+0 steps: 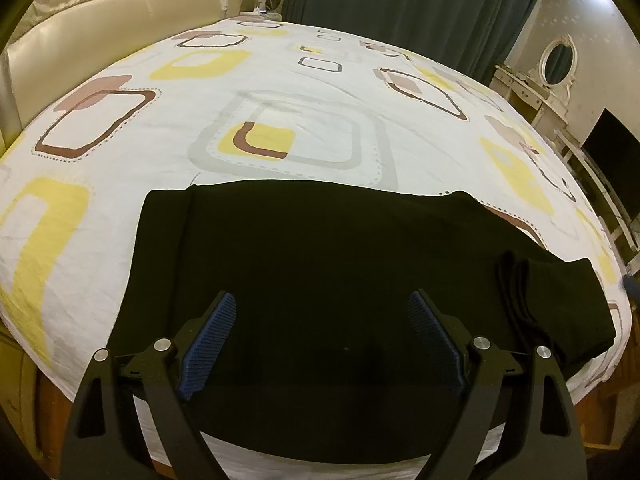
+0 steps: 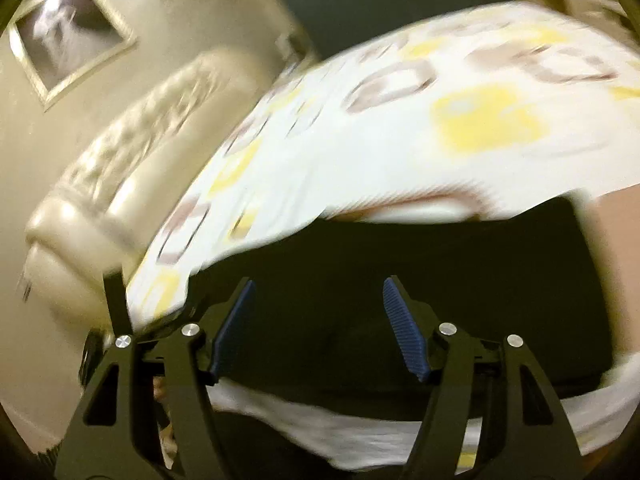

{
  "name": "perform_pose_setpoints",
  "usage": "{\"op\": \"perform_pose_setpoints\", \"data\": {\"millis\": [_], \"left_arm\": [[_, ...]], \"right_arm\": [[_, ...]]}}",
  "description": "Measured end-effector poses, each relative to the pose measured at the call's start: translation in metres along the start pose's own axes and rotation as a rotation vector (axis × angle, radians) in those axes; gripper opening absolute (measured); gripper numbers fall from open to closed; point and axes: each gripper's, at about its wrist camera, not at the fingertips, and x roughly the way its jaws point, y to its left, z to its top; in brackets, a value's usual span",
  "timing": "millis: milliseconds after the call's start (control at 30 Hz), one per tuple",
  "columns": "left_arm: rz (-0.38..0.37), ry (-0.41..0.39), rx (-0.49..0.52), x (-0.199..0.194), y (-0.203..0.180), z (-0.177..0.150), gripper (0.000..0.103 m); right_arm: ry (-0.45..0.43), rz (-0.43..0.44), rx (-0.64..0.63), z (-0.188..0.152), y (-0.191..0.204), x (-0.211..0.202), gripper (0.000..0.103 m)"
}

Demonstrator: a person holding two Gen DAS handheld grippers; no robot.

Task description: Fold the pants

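No boxes, baskets or other containers anywhere in either view, just a bed sheet (image 1: 168,184) with yellow and brown squares carrying everything.

Black pants (image 1: 320,264) lying flat-ish across the lower middle of the left wrist frame, near the bed's front edge, with a bunched, layered end (image 1: 560,304) off toward the lower right. Left gripper (image 1: 322,316) hovering right over the dark cloth, blue ribbed pads (image 1: 210,344) spread wide apart, nothing pinched between them. Can't tell whether the tips touch the fabric.

Same story in the right wrist view, though badly motion-blurred: right gripper (image 2: 318,300) gaping wide, blue pads (image 2: 404,328) well apart, holding nothing, dark pants (image 2: 440,280) filling the lower middle behind and between the fingers, sheet (image 2: 400,152) above them.

Around the edges: cream tufted headboard (image 1: 100,12) upper left, dark green curtain (image 1: 408,4) top centre, white dresser with an oval mirror (image 1: 558,62) upper right, a dark screen (image 1: 612,152) at the right edge. Framed picture (image 2: 68,28) on the wall, upper left of the right wrist frame. Nothing sitting on the pants or between them and either gripper.
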Motion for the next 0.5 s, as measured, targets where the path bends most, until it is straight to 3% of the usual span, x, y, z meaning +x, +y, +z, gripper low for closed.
{"op": "perform_pose_setpoints", "data": {"millis": [100, 167, 267, 333, 400, 467, 500], "left_arm": [[-0.002, 0.010, -0.004, 0.002, -0.001, -0.001, 0.087], [-0.003, 0.011, 0.003, 0.002, -0.003, -0.002, 0.087], [-0.002, 0.012, 0.018, 0.003, -0.006, -0.003, 0.087], [-0.003, 0.015, 0.028, 0.003, -0.008, -0.005, 0.087], [-0.002, 0.017, 0.038, 0.003, -0.010, -0.006, 0.087], [-0.001, 0.016, 0.050, 0.003, -0.013, -0.007, 0.087], [0.000, 0.015, 0.054, 0.003, -0.013, -0.008, 0.087]], "right_arm": [[-0.045, -0.164, 0.086, 0.013, -0.062, -0.037, 0.066], [-0.016, -0.217, 0.179, 0.007, -0.102, -0.044, 0.066], [0.092, -0.131, 0.327, -0.021, -0.151, -0.035, 0.066], [0.116, -0.087, 0.365, -0.035, -0.162, -0.028, 0.066], [0.125, -0.063, 0.383, -0.043, -0.170, -0.021, 0.056], [0.138, -0.079, 0.370, -0.047, -0.173, -0.016, 0.031], [0.155, -0.098, 0.347, -0.048, -0.175, -0.014, 0.029]]}}
